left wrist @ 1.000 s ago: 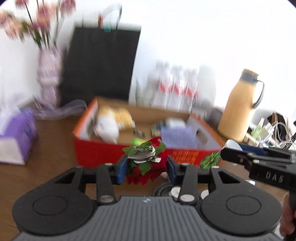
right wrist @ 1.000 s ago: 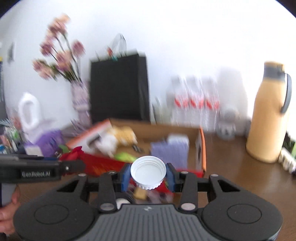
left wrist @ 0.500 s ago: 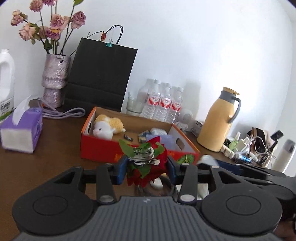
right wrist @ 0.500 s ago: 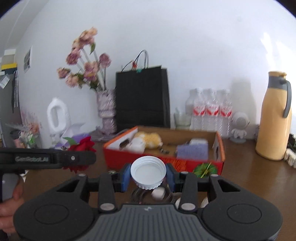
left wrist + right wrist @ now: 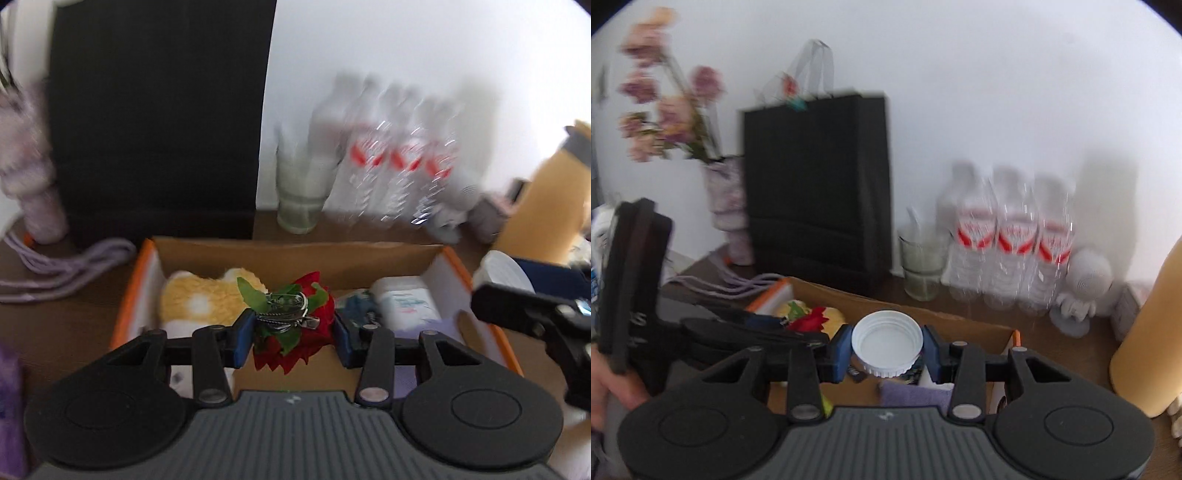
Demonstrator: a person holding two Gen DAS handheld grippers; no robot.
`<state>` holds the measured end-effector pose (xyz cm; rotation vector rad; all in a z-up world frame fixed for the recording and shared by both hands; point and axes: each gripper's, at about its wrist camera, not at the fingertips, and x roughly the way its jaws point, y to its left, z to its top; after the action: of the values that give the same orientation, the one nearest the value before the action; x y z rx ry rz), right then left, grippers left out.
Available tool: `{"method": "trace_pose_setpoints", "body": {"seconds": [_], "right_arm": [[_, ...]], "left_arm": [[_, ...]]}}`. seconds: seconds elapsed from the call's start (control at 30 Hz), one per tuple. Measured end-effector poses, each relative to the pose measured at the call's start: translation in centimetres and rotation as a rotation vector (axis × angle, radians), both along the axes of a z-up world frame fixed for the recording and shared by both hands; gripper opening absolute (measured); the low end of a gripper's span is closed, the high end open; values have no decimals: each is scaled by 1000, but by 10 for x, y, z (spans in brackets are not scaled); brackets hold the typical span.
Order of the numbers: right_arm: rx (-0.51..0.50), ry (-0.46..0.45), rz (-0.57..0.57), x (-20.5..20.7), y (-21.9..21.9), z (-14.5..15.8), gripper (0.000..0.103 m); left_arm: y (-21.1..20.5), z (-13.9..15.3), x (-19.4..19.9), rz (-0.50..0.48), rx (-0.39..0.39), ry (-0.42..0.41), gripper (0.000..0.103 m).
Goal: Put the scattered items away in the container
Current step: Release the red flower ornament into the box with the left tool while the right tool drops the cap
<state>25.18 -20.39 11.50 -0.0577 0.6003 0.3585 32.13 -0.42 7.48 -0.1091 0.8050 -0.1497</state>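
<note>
My left gripper (image 5: 293,338) is shut on a red artificial flower with green leaves and a metal clip (image 5: 291,325), held over the open cardboard box (image 5: 295,254). Inside the box lie a yellow plush toy (image 5: 199,299), a white packet (image 5: 404,301) and a purple item. My right gripper (image 5: 886,349) is shut on a white plastic lid (image 5: 886,341), also above the box (image 5: 960,321). The left gripper with the flower (image 5: 809,321) shows at the left of the right wrist view; the right gripper with the lid (image 5: 502,273) shows at the right of the left wrist view.
Behind the box stand a black paper bag (image 5: 816,192), a glass (image 5: 921,258), several water bottles (image 5: 1008,240), a small white figure (image 5: 1082,288) and a yellow thermos (image 5: 1148,336). A vase of pink flowers (image 5: 724,199) and a purple cord (image 5: 62,266) lie left.
Both grippers have moved forward from in front of the box to over its open top, each keeping its hold. The box and back-wall items now look much closer.
</note>
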Motion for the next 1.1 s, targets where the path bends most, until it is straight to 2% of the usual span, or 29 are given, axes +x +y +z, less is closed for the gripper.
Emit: {"method": "trace_pose_setpoints", "body": {"seconds": [0.07, 0.13, 0.17, 0.2, 0.23, 0.27, 0.47, 0.6, 0.7, 0.8, 0.87, 0.9, 1.0, 1.1], "right_arm": [[13, 41, -9, 22, -2, -12, 39], [-2, 77, -21, 37, -1, -24, 39], [-11, 93, -20, 42, 0, -29, 39], [-19, 108, -8, 46, 2, -34, 39], [-28, 117, 1, 49, 3, -39, 39], [-36, 136, 19, 53, 6, -44, 39], [-33, 305, 129, 85, 39, -75, 39], [-47, 437, 152, 104, 62, -101, 39], [-89, 469, 138, 107, 71, -112, 39], [-50, 482, 109, 104, 65, -99, 47], [4, 463, 97, 98, 54, -78, 56], [18, 446, 85, 95, 48, -65, 57], [17, 386, 40, 84, 31, -28, 59], [-6, 354, -6, 67, 13, -3, 68]], "left_arm": [[-2, -14, 28, 1, -25, 28, 51], [0, -23, 46, 1, -38, 62, 63], [2, -24, 51, -10, -56, 69, 64], [6, -22, 53, -18, -73, 64, 69], [11, -20, 52, -31, -93, 51, 80], [15, -17, 52, -44, -106, 38, 83], [44, 6, 36, -7, -15, 1, 84], [71, 9, 24, 50, -3, 9, 85], [84, 10, 18, 76, 0, 22, 85], [90, 18, 8, 74, 7, 21, 85], [90, 28, 2, 76, 4, 7, 85], [90, 33, -2, 75, -1, -1, 86], [87, 50, -16, 63, -14, -22, 90], [78, 62, -36, 41, 20, -28, 99]]}}
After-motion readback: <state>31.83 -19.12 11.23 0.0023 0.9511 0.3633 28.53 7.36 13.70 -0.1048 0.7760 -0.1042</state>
